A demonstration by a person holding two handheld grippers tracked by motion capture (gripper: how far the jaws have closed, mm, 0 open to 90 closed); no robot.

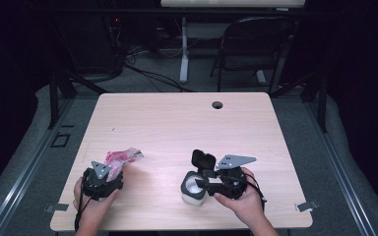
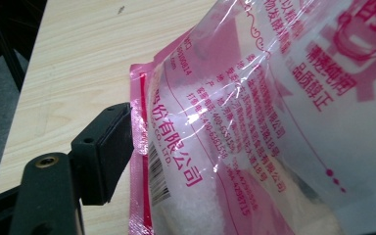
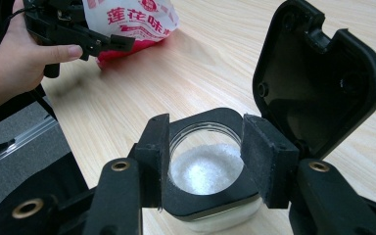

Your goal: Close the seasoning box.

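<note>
Left fingers (image 2: 103, 156): released, one pad beside the pink bag's (image 2: 254, 122) edge.
Right fingers (image 3: 269, 161): clamped around the open jar (image 3: 205, 166) of white grains.
Bag and jar: both on the counter (image 1: 177, 123), well apart.

Free room and obstacles on the table (image 1: 177, 113). The far half of the tabletop lies bare, broken by a small cable hole (image 1: 217, 104) near the far edge. Along the near edge, a pink-printed bag (image 1: 123, 158) lies at the left gripper (image 1: 109, 173), and a square jar (image 1: 193, 188) with its black lid (image 1: 203, 160) raised stands at the right gripper (image 1: 203, 183). Between bag and jar runs an open lane of bare wood.
</note>
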